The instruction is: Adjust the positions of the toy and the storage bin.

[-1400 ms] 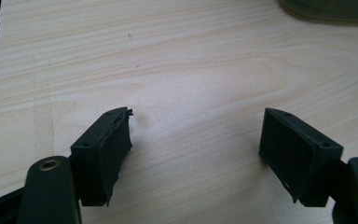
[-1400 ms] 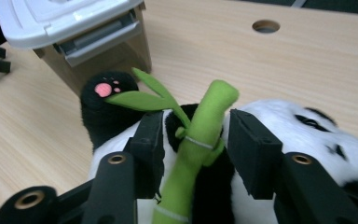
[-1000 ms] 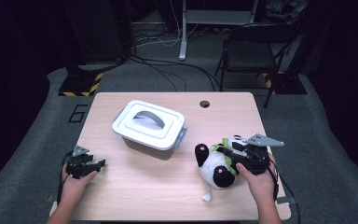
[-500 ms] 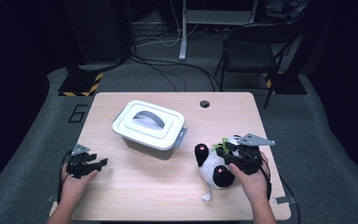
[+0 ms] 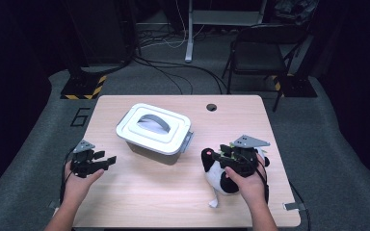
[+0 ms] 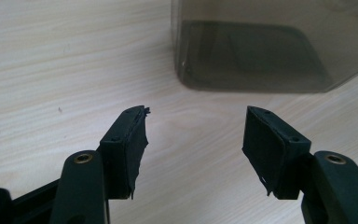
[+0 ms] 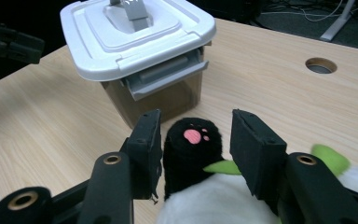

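Near the table's right front edge, the panda plush [image 5: 220, 174] lies beside the lidded storage box [image 5: 154, 127]. Its black paw sits between the right gripper [image 7: 196, 140]'s half-open jaws, seemingly gripped. The left gripper [image 6: 193, 135], having just narrowed slightly, stands open on nothing.

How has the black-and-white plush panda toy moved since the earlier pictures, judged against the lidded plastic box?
Yes. The plush panda toy, under the right gripper, has slid slightly down-frame, away from the lidded plastic box.
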